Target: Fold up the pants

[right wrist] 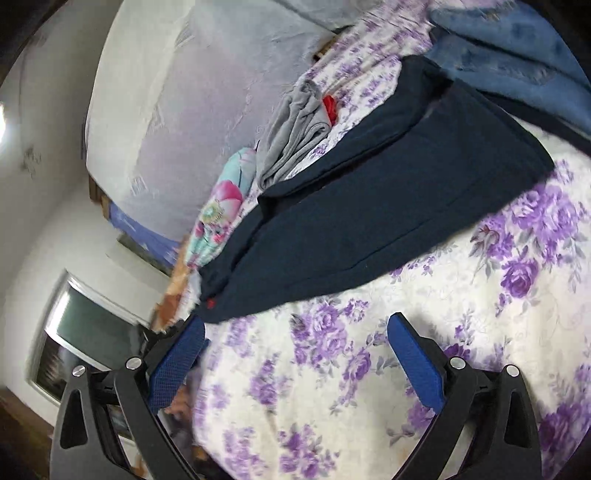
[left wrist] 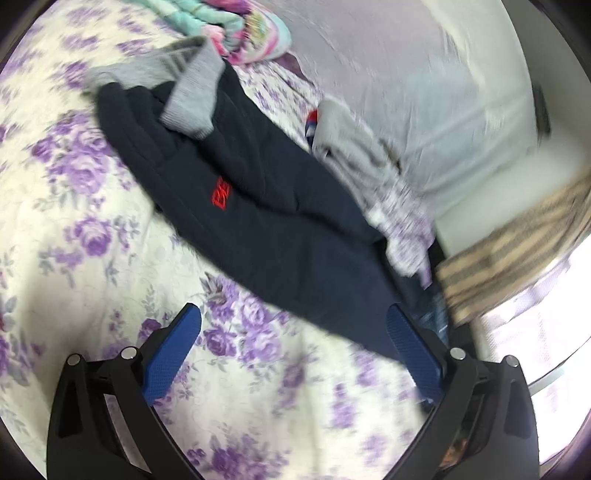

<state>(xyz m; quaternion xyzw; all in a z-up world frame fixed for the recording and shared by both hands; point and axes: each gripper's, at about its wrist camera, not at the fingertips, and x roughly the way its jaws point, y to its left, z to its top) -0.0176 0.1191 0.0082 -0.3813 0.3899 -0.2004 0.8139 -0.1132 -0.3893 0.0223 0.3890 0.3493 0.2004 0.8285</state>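
Left wrist: navy pants, red logo, lying lengthwise | left tool spread | right tool spread

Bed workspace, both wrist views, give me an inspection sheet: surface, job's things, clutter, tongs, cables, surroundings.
Surface: bed sheet, cream with purple flowers, some wrinkles.
Job's things: dark navy pants lying stretched across the sheet, a red logo on them; neither tongs touches them.
Clutter: grey garment overlapping one end of the pants; colourful blanket beyond it; blue fleece blanket at the other end.
Tongs: left tongs open, empty, over the sheet near the pants' edge; right tongs open, empty, over the sheet.
Cables: nothing seen.
Surroundings: pale padded headboard past the bed; window in the white wall. Both views are motion-blurred.
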